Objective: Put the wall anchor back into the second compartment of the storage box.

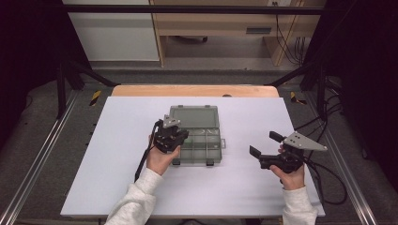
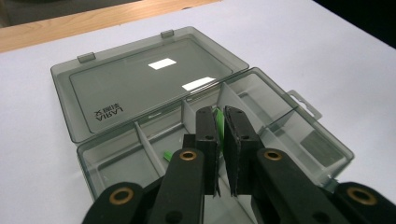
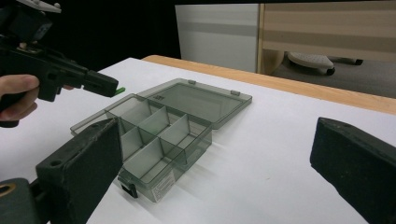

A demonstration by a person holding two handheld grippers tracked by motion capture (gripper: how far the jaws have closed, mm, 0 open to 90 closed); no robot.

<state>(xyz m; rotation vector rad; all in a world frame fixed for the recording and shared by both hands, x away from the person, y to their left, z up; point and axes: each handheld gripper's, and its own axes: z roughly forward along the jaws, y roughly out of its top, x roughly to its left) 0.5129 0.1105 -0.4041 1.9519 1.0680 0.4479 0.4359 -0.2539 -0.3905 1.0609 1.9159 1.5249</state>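
Smoke-grey compartment box (image 1: 199, 136) lies opened; a green piece (image 2: 218, 126) is pinched by the left gripper (image 2: 222, 140) above it, not yet dropped, right gripper (image 1: 266, 149) spread idle.

The open lid (image 2: 140, 84) of the organiser box reads "LARIA" (upside down here).

Organizer box (image 1: 199, 138) sits mid-frame on the table (image 1: 117, 187), lid (image 1: 194, 116) flopped open behind it. Left gripper (image 1: 180, 138) hangs over its left compartments, right gripper (image 1: 265, 145) well off to the right
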